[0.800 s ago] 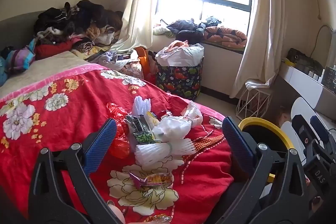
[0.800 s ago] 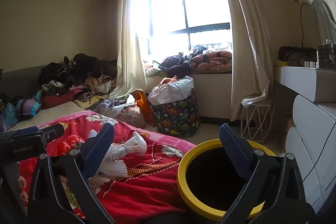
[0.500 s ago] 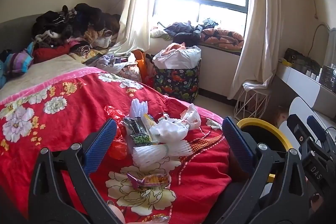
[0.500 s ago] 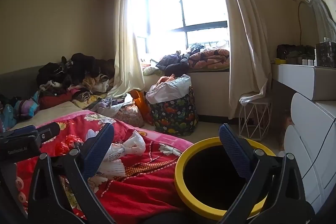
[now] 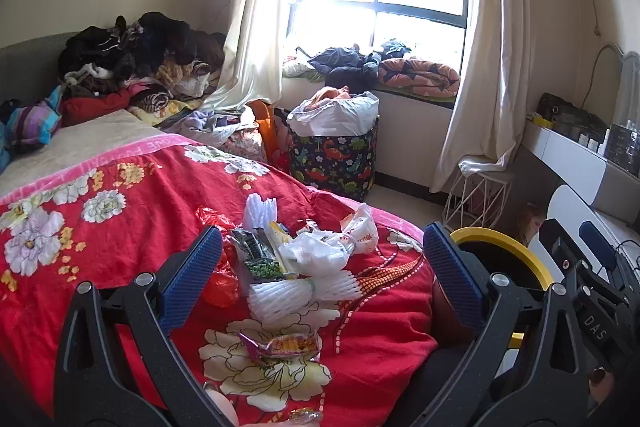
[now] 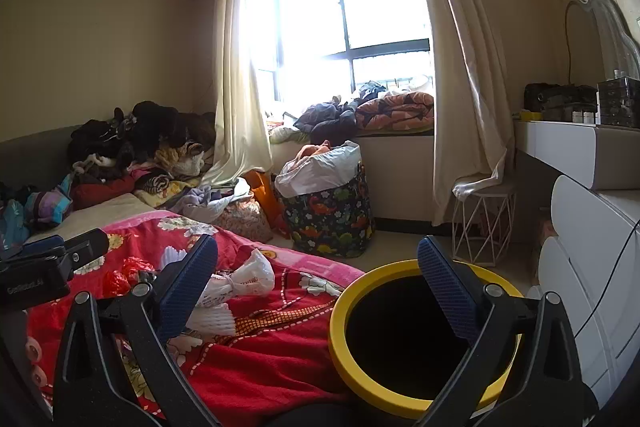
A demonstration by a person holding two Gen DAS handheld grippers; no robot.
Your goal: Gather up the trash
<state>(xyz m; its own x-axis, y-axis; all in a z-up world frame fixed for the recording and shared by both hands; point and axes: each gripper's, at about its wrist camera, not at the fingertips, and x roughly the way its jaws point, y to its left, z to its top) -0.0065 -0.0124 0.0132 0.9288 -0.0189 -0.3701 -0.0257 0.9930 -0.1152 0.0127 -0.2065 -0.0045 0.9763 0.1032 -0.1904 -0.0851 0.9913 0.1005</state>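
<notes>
both claws, the left gripper (image 5: 322, 285) and right gripper (image 6: 318, 287), are held wide apart and empty; little has shifted, so the trash pile (image 5: 296, 263) is left uncollected on the red blanket (image 5: 120, 227) beside the yellow-rimmed bin (image 6: 420, 339).

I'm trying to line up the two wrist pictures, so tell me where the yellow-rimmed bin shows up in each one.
Left wrist: yellow-rimmed bin sits at lower right, mostly hidden behind the left gripper's right finger, past the bed's edge.
Right wrist: the bin fills the lower centre-right, its dark inside in view.
Shared landmark: the dinosaur-print basket below the window.
</notes>
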